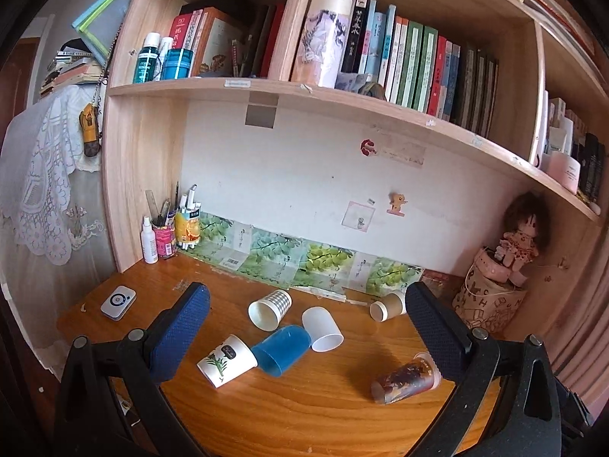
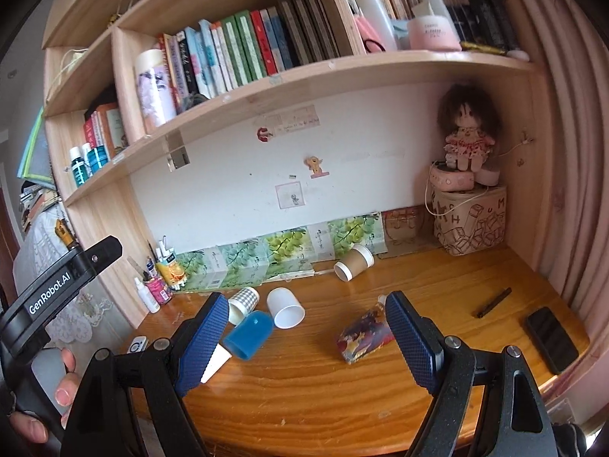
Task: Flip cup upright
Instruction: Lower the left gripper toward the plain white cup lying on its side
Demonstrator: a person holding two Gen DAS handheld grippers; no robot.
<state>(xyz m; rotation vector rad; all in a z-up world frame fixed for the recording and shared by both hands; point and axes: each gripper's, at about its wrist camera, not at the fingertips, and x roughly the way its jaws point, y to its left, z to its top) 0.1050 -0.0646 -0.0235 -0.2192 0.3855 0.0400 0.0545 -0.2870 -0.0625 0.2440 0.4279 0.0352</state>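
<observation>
Several cups lie on their sides on the wooden desk [image 1: 304, 400]: a blue plastic cup [image 1: 281, 348] [image 2: 249, 335], a plain white cup [image 1: 321, 328] [image 2: 284, 307], a checked cup [image 1: 270, 309] [image 2: 243, 302], a white cup with a leaf print [image 1: 227, 360], a brown paper cup [image 1: 388, 305] [image 2: 354, 261] by the wall, and a clear printed cup [image 1: 405, 378] [image 2: 365, 335]. My left gripper [image 1: 306, 312] is open and empty, held above the cups. My right gripper [image 2: 304, 320] is open and empty too, above the desk.
A pen holder and spray bottle [image 1: 150, 240] stand at the back left. A small white device [image 1: 118, 302] lies at the left. A printed box with a doll [image 2: 470, 221] fills the back right corner. A black phone [image 2: 552, 339] and a dark stick [image 2: 494, 302] lie at the right.
</observation>
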